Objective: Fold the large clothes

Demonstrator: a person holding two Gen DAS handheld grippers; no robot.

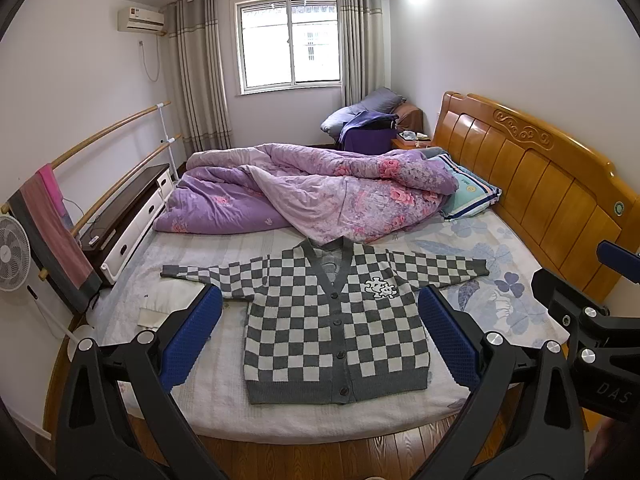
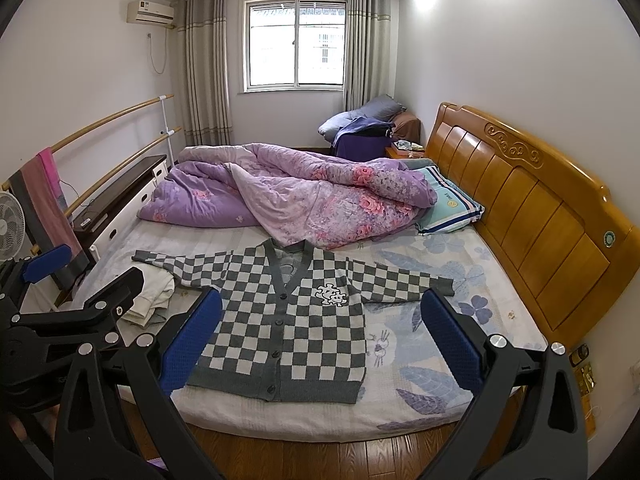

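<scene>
A grey-and-white checkered cardigan (image 1: pixel 332 320) lies flat and buttoned on the bed, both sleeves spread out sideways, hem toward me; it shows again in the right wrist view as the cardigan (image 2: pixel 288 320). My left gripper (image 1: pixel 320 336) hangs open above the bed's near edge, its blue pads framing the cardigan's body without touching it. My right gripper (image 2: pixel 320 340) is also open and holds nothing, raised over the cardigan's lower right side. Each gripper shows at the edge of the other's view.
A crumpled purple floral quilt (image 1: pixel 304 196) covers the far half of the bed, its edge touching the cardigan's collar. A pillow (image 1: pixel 468 192) lies by the wooden headboard (image 1: pixel 540 184). White cloth (image 2: pixel 148 296) sits at the bed's left side. A fan (image 1: pixel 12 252) and cabinet stand left.
</scene>
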